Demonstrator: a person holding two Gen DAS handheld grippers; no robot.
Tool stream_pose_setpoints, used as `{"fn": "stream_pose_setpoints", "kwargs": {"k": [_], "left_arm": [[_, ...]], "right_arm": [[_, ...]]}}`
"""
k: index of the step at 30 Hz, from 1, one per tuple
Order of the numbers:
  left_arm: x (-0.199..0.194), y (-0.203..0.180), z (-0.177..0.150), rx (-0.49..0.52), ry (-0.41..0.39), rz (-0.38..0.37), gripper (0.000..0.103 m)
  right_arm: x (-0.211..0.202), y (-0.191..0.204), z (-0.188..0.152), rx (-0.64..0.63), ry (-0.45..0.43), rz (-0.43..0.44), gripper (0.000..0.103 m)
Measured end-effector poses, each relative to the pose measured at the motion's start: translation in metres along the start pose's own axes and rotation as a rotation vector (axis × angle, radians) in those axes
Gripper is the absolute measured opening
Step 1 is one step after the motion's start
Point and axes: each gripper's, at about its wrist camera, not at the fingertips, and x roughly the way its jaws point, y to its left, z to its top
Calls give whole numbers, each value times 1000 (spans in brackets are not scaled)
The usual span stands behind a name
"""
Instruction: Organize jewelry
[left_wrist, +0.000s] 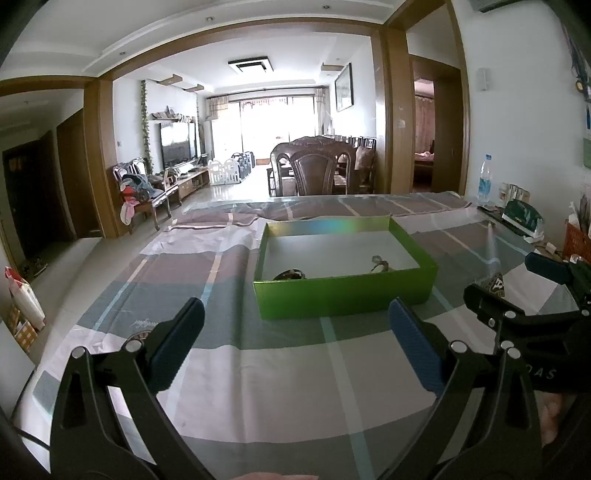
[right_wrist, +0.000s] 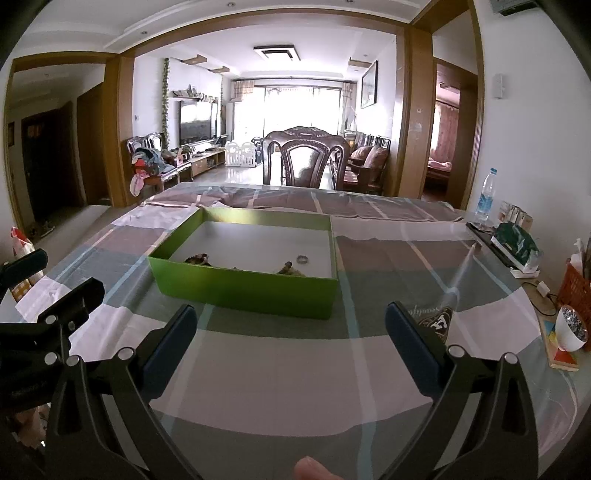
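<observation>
Both tools, left (left_wrist: 295, 343) & right (right_wrist: 291, 339), gape wide, empty; green box (right_wrist: 243, 288) w/ small ring (right_wrist: 302, 259).

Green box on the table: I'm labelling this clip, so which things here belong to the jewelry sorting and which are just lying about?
Belongs to the job:
- green box
- ring inside it
- two darker jewelry pieces inside it
- left gripper and right gripper, both open and empty

Just lying about:
- water bottle
- white cup
- orange basket
- dining chair

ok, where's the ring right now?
In the right wrist view, the ring lies on the floor of the green box, toward its right side, just behind a darker jewelry piece by the front wall.
</observation>
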Motion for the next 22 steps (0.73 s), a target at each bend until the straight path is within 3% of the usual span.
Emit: {"fn": "stream_pose_setpoints", "kwargs": {"k": [17,21,22], "left_arm": [[8,-1,-6,13,8,-3,99],[27,3,-11,-3,57,-28,99],[45,4,-15,-15,108,-34,99]], "right_arm": [[3,-2,-4,1,10,-5,100],[25,-3,-9,-5,78,-1,100],[39,-4,-12,-6,117,5,100]]}}
